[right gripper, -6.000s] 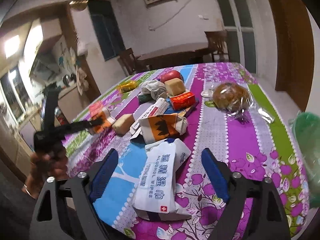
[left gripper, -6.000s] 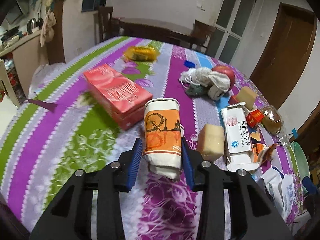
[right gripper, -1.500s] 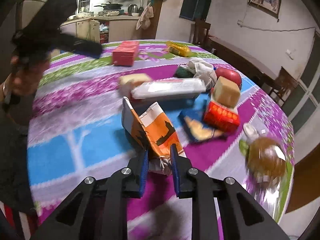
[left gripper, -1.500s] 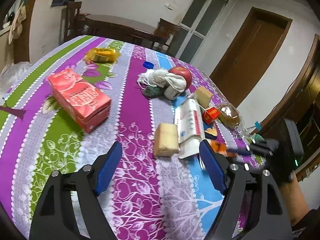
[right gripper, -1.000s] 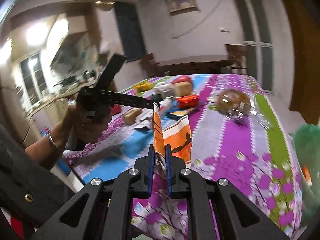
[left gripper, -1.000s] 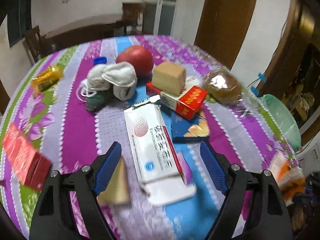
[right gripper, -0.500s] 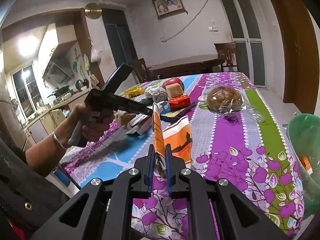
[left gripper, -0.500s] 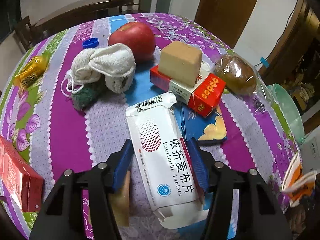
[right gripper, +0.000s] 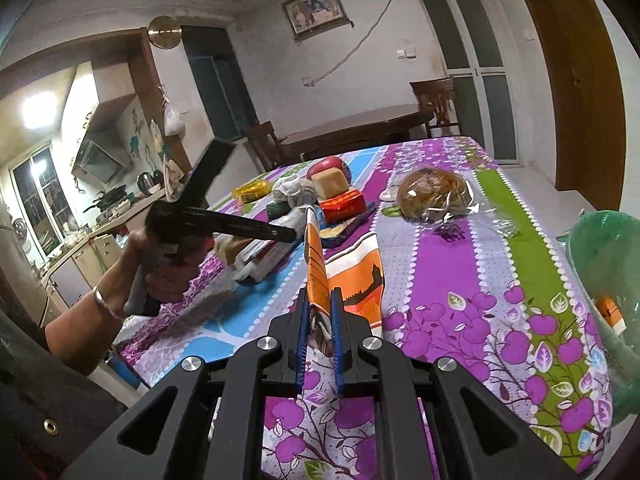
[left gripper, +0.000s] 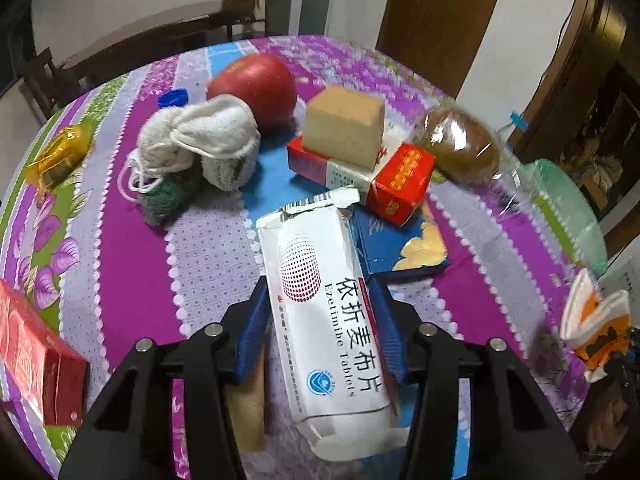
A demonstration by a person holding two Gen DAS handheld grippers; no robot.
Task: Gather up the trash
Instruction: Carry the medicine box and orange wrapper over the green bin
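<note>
My left gripper [left gripper: 322, 322] is shut on a white Ezetimibe tablet box [left gripper: 328, 304] that lies on the tablecloth, its blue pads [left gripper: 252, 332] pressed on both long sides. My right gripper [right gripper: 319, 332] is shut on a crushed orange and white paper cup [right gripper: 340, 272] and holds it above the table edge. The cup also shows at the right edge of the left wrist view [left gripper: 596, 324]. The left gripper shows in the right wrist view [right gripper: 286, 234] over the box [right gripper: 260, 256]. A green trash bag [right gripper: 604, 280] stands off the table's right side.
On the flowered tablecloth [left gripper: 132, 264] lie a red apple [left gripper: 256, 88], a white yarn bundle [left gripper: 204, 144], a tan block [left gripper: 344, 128] on a red box [left gripper: 400, 184], a blue packet [left gripper: 400, 248], bagged bread [left gripper: 460, 148], a red carton [left gripper: 28, 356] and a yellow wrapper [left gripper: 56, 156].
My left gripper moved in over the tablet box and closed on its sides. My right gripper holds the crushed cup as before, slightly shifted.
</note>
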